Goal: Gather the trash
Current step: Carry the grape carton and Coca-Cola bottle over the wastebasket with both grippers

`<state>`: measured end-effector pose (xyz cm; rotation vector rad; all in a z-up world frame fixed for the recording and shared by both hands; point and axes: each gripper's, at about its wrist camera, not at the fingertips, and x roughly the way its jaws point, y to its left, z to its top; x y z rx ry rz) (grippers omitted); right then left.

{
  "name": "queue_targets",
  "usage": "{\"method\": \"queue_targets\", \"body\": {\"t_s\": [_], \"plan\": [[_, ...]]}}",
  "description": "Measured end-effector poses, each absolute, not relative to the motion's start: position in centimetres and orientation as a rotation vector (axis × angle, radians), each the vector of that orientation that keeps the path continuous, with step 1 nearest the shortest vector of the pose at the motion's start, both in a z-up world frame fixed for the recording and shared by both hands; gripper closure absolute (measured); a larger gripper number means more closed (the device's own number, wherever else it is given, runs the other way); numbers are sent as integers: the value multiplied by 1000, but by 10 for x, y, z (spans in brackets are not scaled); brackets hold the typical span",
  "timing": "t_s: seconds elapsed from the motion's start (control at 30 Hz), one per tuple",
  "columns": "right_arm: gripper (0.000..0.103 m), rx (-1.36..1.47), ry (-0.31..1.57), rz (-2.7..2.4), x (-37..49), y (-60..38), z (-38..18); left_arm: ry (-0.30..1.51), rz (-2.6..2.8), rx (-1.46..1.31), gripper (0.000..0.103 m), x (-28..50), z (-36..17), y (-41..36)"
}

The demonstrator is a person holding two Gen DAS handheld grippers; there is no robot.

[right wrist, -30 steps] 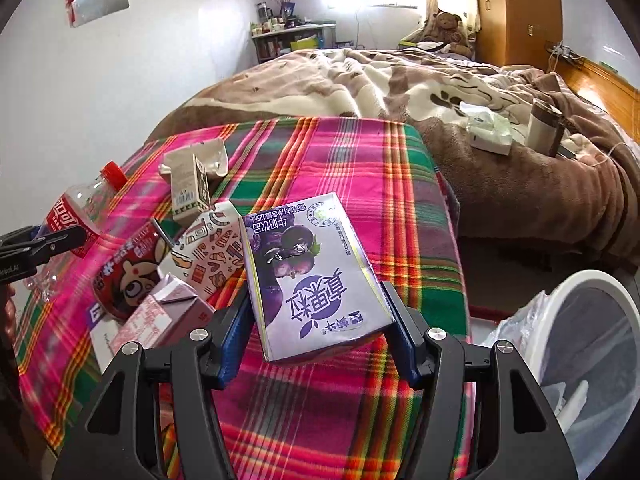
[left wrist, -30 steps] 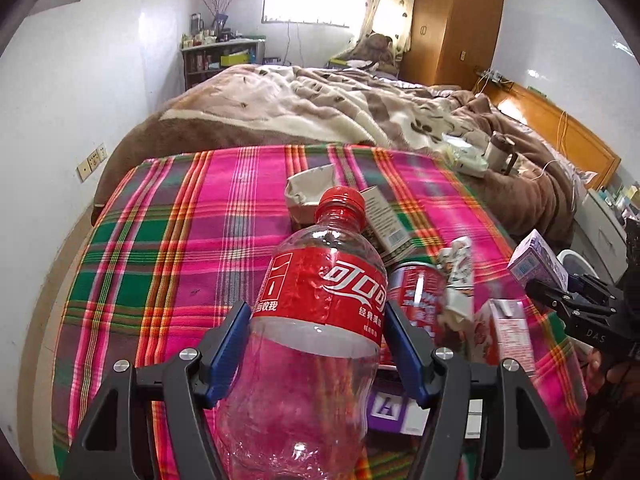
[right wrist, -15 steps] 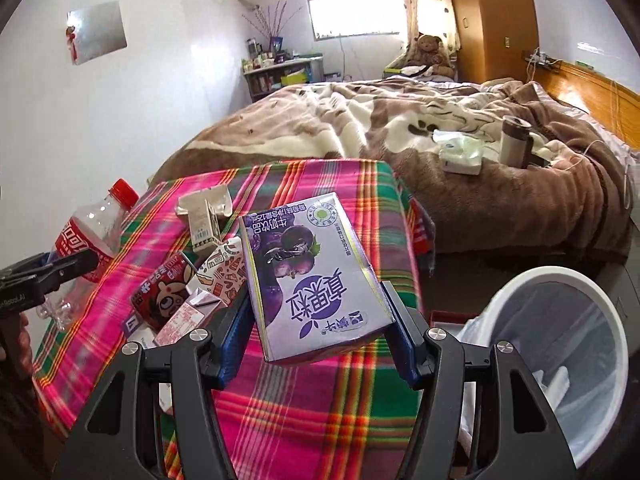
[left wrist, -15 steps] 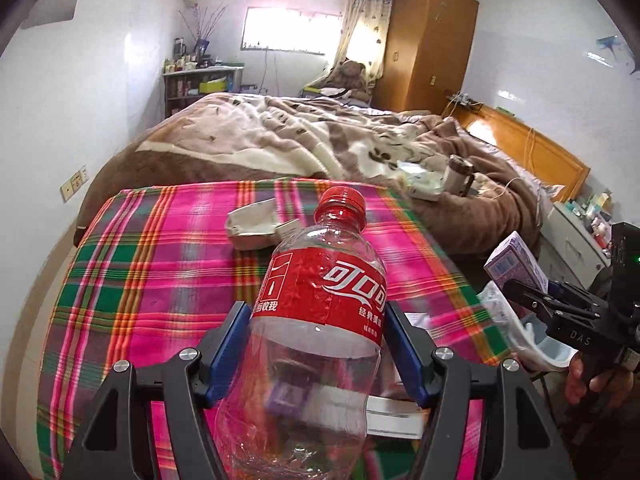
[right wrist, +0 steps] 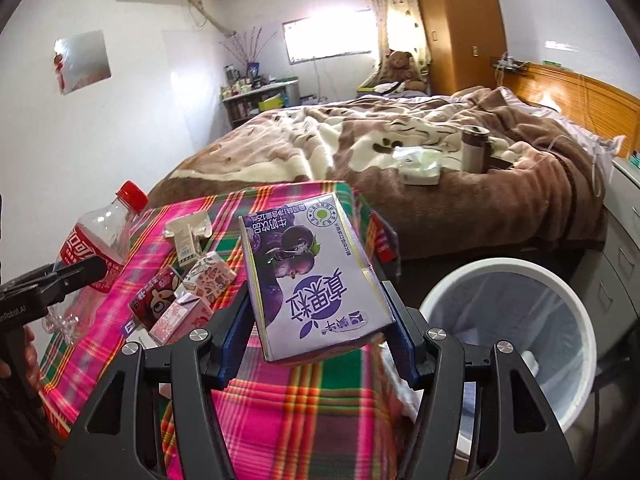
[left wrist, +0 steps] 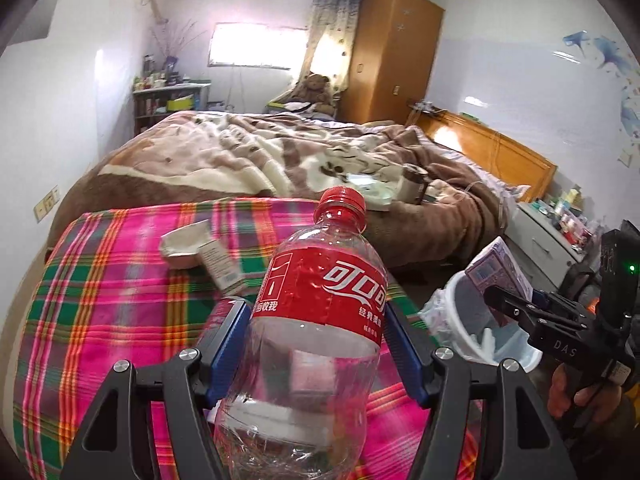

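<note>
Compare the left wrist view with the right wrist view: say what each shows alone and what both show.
Left wrist only: the left gripper clamping the cola bottle seen close up. Right wrist only: the red can and the small pink carton on the plaid cloth. Both: the purple carton in the right gripper, and the white bin.

Legible markings: three items.
We read white Chinese Coca-Cola script on the bottle's red label (left wrist: 324,286), "DAS" on the right gripper (left wrist: 506,304) body, and large purple Chinese characters, inverted, on the purple carton (right wrist: 316,284).
</note>
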<state>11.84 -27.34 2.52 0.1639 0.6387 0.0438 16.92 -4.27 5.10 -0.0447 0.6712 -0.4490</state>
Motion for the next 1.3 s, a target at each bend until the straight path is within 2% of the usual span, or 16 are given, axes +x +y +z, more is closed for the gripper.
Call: {"method": "queue_targets", "body": {"t_s": [0.8,1.3], "plan": [[41,227,631,-158,84,-361,18,698,-699,25,36,150,39,-195],[41,261,726,-241,87,-403,-13,761,-822,16,36,156,21,-270]]}}
